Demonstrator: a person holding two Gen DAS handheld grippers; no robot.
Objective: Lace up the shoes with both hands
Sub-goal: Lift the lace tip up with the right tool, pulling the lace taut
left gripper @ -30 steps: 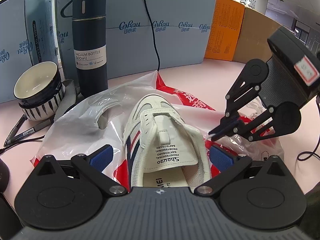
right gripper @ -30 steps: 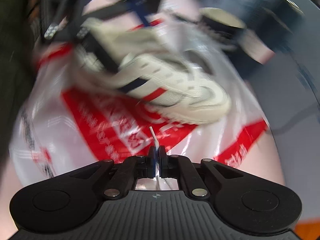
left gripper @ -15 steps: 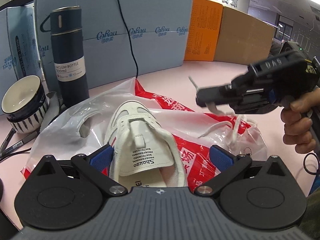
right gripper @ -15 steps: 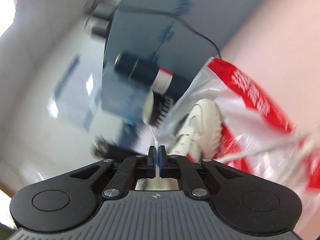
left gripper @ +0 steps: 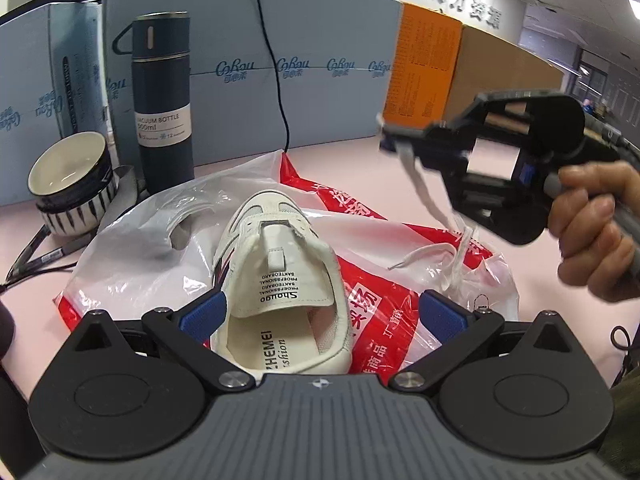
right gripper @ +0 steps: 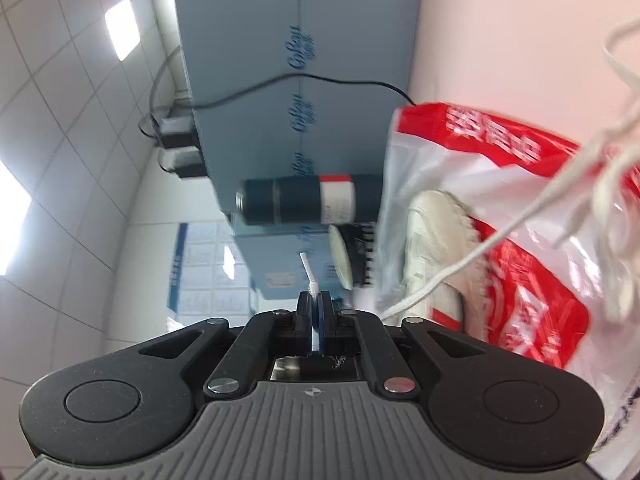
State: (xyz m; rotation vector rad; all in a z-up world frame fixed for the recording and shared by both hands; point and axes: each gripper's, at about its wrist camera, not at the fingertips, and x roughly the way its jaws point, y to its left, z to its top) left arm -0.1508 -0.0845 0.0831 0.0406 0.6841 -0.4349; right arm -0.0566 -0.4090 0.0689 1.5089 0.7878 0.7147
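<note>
A white sneaker (left gripper: pixel 280 280) with no lace in it lies on a red and white plastic bag (left gripper: pixel 380 304), heel toward the left wrist camera. My left gripper (left gripper: pixel 322 316) is open, its blue pads either side of the heel. My right gripper (left gripper: pixel 390 142) is raised above the bag to the right and is shut on the white shoelace (left gripper: pixel 432 204). The lace hangs down to a loose pile on the bag. In the right wrist view the lace tip (right gripper: pixel 308 270) sticks out past the shut right gripper (right gripper: pixel 316 308), and the sneaker (right gripper: pixel 432 248) shows beyond.
A dark vacuum bottle (left gripper: pixel 162 100) and a striped bowl (left gripper: pixel 72 184) stand at the back left, with pens (left gripper: pixel 36 248) beside them. Blue boxes (left gripper: pixel 280 68), an orange box (left gripper: pixel 424 76) and a black cable (left gripper: pixel 276 60) line the back of the pink table (left gripper: pixel 352 160).
My right gripper has lifted from the bag beside the shoe, rolled onto its side and drawn the lace up with it. My left gripper stays open around the heel.
</note>
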